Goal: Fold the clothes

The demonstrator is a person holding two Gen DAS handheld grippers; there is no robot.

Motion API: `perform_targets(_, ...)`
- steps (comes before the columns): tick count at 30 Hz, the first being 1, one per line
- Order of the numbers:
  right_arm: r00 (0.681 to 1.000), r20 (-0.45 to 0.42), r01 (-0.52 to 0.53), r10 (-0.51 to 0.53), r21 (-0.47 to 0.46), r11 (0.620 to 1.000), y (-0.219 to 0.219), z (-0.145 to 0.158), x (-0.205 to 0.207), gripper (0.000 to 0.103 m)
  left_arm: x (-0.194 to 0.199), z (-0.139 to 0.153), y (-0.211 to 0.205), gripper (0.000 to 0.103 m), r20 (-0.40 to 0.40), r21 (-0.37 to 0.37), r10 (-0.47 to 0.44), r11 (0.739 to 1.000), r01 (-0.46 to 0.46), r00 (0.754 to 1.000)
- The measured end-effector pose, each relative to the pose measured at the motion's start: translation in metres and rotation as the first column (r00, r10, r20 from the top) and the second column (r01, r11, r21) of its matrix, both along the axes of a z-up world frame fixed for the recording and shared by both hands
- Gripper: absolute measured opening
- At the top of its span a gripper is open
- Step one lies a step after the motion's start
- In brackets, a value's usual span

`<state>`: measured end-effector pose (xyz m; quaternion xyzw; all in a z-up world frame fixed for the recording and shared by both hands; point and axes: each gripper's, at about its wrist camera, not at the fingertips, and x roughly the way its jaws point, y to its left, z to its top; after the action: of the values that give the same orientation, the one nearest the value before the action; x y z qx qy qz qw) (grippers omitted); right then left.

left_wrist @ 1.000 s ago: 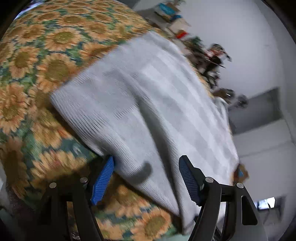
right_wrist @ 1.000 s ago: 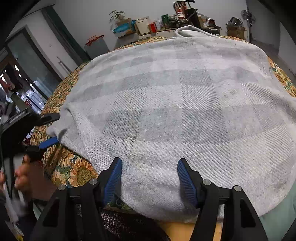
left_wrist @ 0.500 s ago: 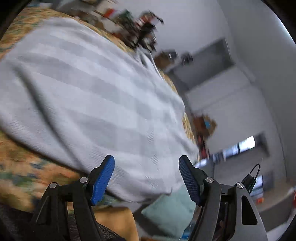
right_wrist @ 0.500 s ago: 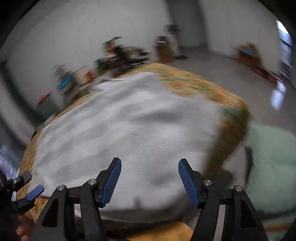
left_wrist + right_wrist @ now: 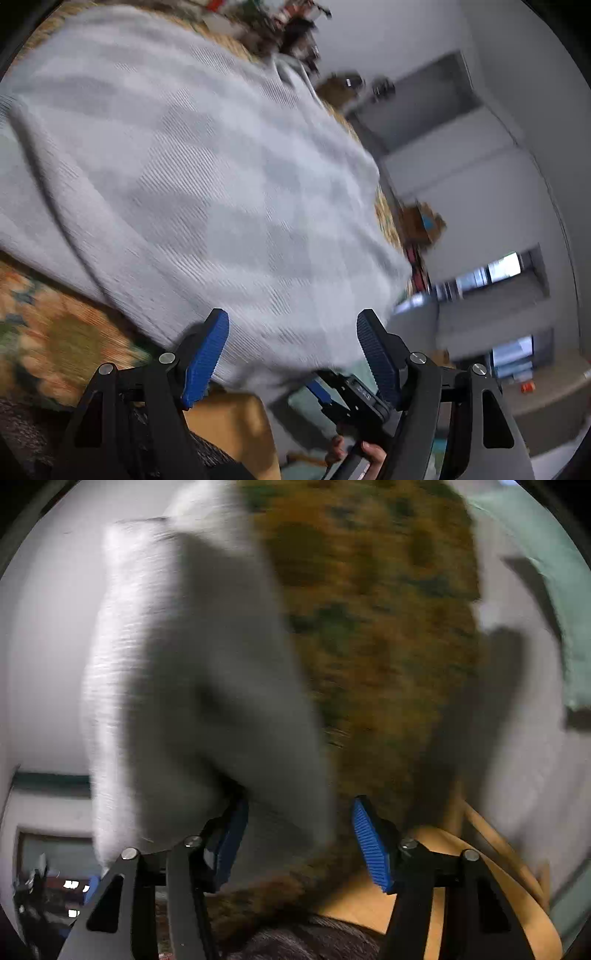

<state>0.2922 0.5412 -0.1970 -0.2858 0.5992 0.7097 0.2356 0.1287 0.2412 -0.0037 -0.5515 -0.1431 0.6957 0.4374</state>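
right gripper [image 5: 295, 830] jaws closing on near corner of grey garment [image 5: 207, 177]; left gripper [image 5: 291, 350] open over hem. advise catching full hem thickness before lifting.

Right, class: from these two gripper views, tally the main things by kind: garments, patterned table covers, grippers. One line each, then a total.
Grey checked garment: 1
Sunflower-patterned cover: 1
Grippers: 2, the left gripper and the right gripper, its jaws closing around the garment's edge
Total: 4
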Motion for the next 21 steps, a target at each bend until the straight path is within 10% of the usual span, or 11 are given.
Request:
perform_targets(3,0.996,-0.001,-0.093,0.094,0.087,0.992,-0.007,0.019,-0.014,0.009,-0.009,0.011,-0.019,0.072,0.010,0.059,0.061,0.996,-0.061,0.998)
perform_targets(13,0.972,-0.146,-0.073,0.183,0.555,0.829,-0.044,0.191,0.000,0.006,-0.029,0.040,-0.067,0.072,0.025,0.201,0.163,0.966,-0.165,0.986)
perform_targets(21,0.970,-0.093,-0.082,0.225,0.746,0.661,-0.032,0.285,-0.057,0.006,-0.050,0.034,-0.089,0.072,0.061,0.148,0.308,0.938,-0.313,0.950)
